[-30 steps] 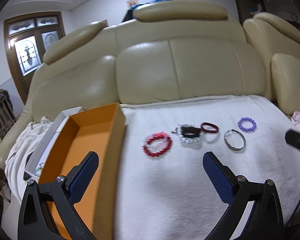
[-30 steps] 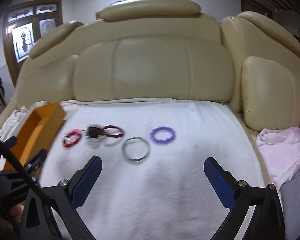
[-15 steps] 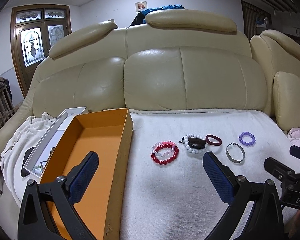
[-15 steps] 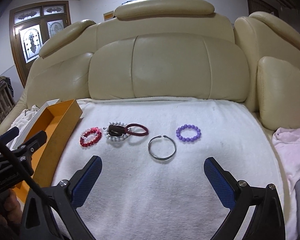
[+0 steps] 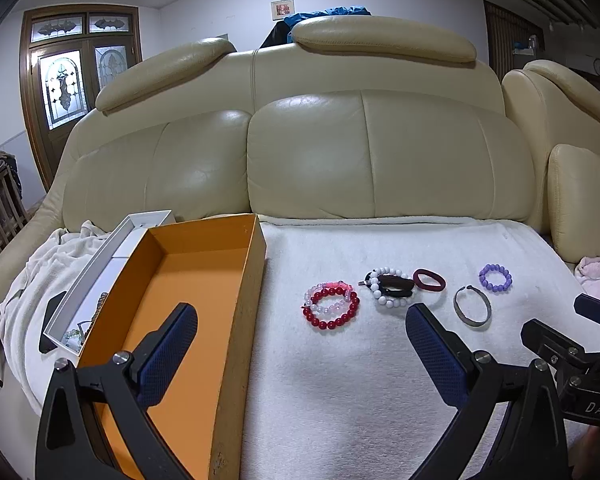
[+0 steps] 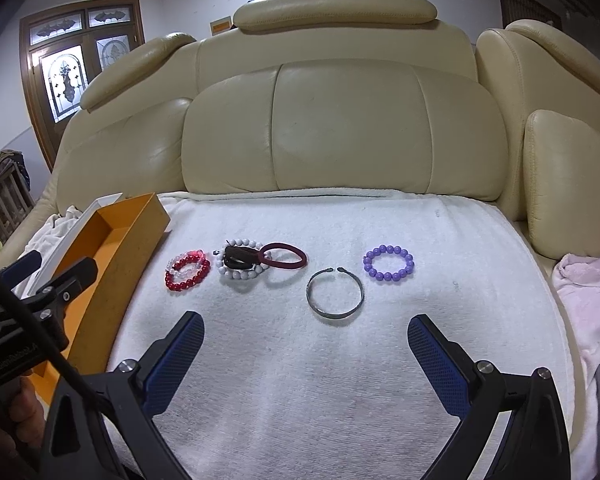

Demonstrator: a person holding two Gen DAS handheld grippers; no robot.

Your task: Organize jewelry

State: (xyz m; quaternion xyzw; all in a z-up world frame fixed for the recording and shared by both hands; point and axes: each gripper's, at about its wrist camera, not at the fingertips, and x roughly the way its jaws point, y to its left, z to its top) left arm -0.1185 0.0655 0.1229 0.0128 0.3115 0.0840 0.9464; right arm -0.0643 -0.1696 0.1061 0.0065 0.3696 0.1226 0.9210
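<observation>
Both the left gripper [image 5: 302,322] and right gripper [image 6: 306,330] spread fingers wide above bracelets, apparently touching none.

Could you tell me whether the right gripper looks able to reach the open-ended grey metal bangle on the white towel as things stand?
Probably yes. The right gripper is open and the grey metal bangle lies flat just ahead, between its fingers, apart from the purple bead bracelet and with bare white towel in between.

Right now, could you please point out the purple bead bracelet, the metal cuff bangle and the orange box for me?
purple bead bracelet [image 6: 389,266]: right wrist view, on a bead at its right.
metal cuff bangle [image 6: 334,313]: right wrist view, on its near band.
orange box [image 5: 244,312]: left wrist view, on its right wall.
</observation>
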